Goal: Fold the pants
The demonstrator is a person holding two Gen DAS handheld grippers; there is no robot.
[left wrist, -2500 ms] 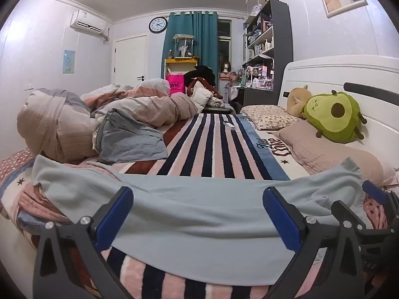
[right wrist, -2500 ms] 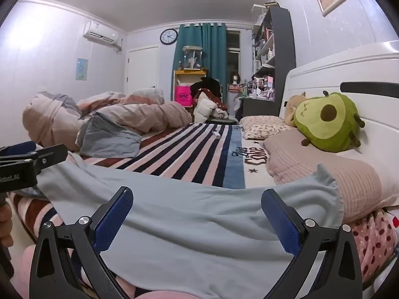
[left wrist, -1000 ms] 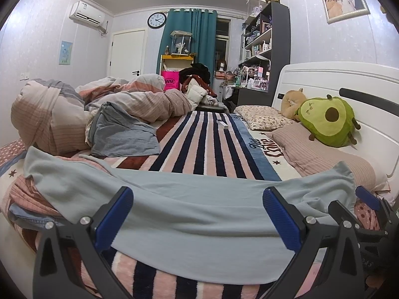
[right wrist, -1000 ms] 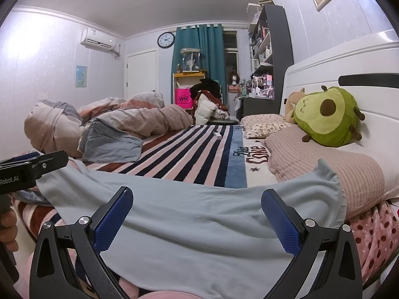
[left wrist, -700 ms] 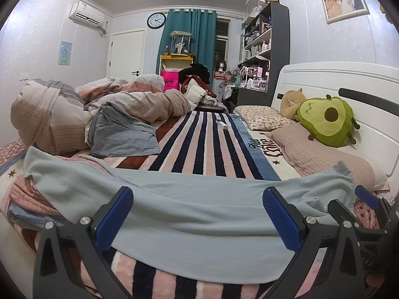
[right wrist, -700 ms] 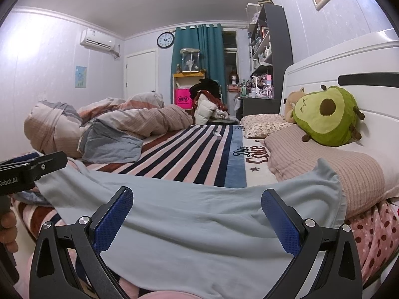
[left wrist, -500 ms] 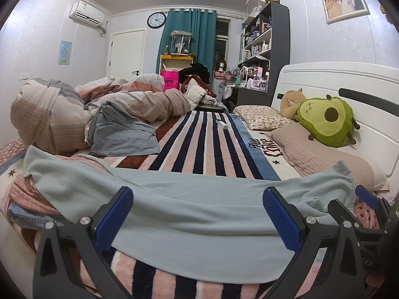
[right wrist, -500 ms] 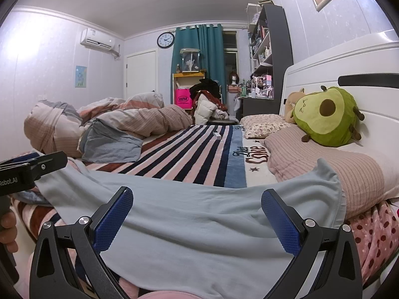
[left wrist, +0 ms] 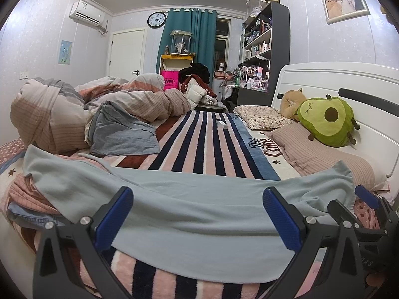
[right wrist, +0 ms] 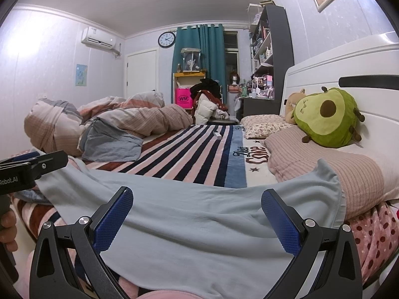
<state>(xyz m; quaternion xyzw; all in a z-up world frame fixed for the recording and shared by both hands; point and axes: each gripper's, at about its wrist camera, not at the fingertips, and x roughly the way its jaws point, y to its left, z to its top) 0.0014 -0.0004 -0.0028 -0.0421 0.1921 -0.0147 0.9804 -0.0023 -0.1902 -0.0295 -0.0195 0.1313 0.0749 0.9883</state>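
Honestly not much had changed over the last couple of seconds. Both my grippers had mostly just settled a little lower and then sat there. The pants (left wrist: 189, 214) were laid crossways over the striped bed (left wrist: 207, 149), stretching past both sides of my left gripper (left wrist: 198, 220), with the near hem drooping just under and between its fingers (left wrist: 113, 215). Those fingers were spread wide with nothing in them. Same deal for my right gripper (right wrist: 197, 220): fingers far apart, empty, pants (right wrist: 199, 219) lying across in front, the far end draped up onto the pink pillow (right wrist: 324, 164) beyond the right-hand finger. I think the cloth was flat enough, though the fisheye bends it. So no fold was started yet; grabbing an edge looked like the next step.
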